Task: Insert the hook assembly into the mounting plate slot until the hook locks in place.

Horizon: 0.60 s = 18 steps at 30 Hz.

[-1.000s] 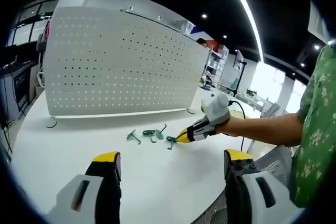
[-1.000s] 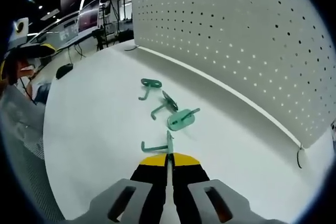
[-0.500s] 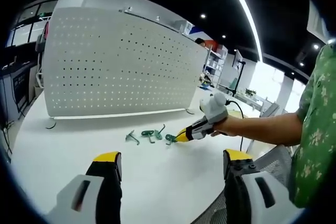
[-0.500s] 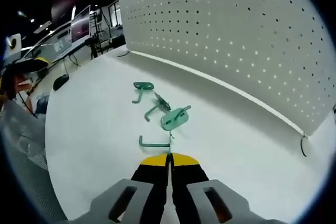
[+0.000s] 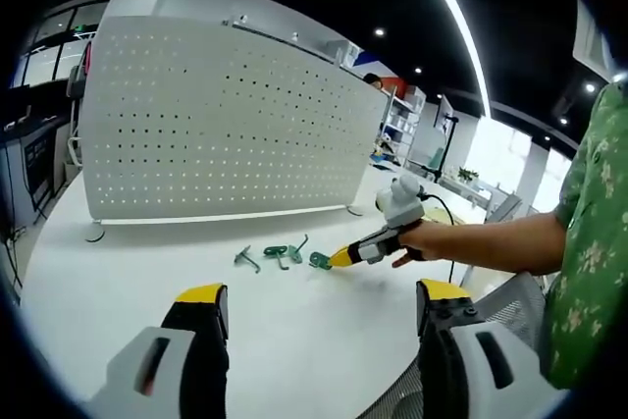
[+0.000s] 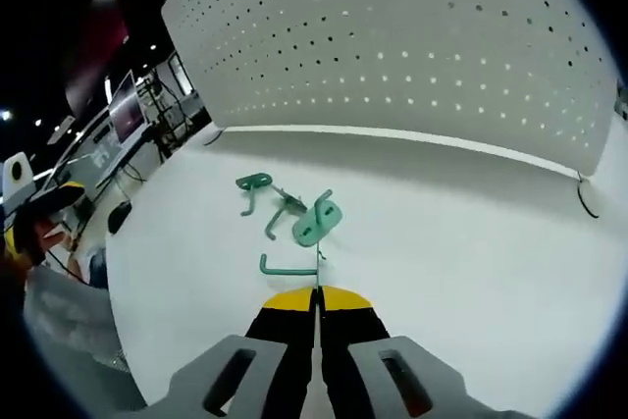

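- Green hook (image 6: 290,268) pinched at its plate end between the right gripper (image 6: 316,293) jaws, right at the yellow tips; L-shaped arm runs out sideways to the left of the tips in the right gripper view.
- Whether raised off the white table (image 6: 471,242) or resting on it: cannot tell.
- Right jaws pressed together on the hook, no gap visible between them.
- Same gripper (image 5: 339,257) seen from the left gripper view: yellow tip meets the green cluster at its right end, gripped by a hand (image 5: 417,240) on a bare forearm, green patterned sleeve (image 5: 594,242) behind.
- Three more green hooks lying loose just beyond the held one: round-plated hook (image 6: 316,222) nearest, thin hook (image 6: 279,209) next, far hook (image 6: 251,186) last; all close together, thin hook and round-plated hook appear to overlap.
- White perforated mounting plate (image 6: 412,46) standing upright on the table beyond the hooks, well apart from them; small foot (image 6: 589,198) at its right corner in the right gripper view.
- Same plate (image 5: 226,115) broad and upright in the left gripper view.
- Left gripper (image 5: 319,316) low over the near table edge, jaws wide apart, nothing between them, well short of the hooks.
- Background: desks, monitors, ceiling lights.
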### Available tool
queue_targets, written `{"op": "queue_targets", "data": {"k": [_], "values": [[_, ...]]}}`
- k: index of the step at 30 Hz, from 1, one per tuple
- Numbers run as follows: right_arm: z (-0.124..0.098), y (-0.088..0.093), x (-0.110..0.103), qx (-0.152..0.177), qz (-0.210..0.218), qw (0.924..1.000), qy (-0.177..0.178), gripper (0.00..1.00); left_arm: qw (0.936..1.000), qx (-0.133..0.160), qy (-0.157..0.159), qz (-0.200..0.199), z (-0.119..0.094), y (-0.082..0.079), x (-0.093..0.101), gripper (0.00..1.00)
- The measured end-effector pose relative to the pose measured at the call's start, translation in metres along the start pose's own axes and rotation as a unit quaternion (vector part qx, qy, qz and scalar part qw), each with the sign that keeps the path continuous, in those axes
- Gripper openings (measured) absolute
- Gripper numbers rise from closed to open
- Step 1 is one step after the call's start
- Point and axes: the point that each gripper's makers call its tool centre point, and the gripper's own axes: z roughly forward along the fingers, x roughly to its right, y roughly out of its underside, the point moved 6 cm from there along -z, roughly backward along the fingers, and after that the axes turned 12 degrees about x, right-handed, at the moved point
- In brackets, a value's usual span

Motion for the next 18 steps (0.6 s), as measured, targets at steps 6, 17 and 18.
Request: {"op": "queue_targets", "data": {"k": [6,17,18], "values": [[-0.003,0.001,-0.003,0.003,0.018,0.9998,-0.004,0.0,1.0,0.002,0.002,-0.001,0.001,-0.001,0.001,0.8],[-0.012,-0.021,-0.017,0.044,0.052,0.9975,-0.016,0.0,0.9999,0.007,0.009,0.002,0.003,-0.005,0.003,0.8],[-0.013,-0.024,-0.019,0.049,0.048,0.9975,-0.017,0.0,0.9999,0.008,0.01,0.002,0.003,-0.005,0.004,0.79]]}}
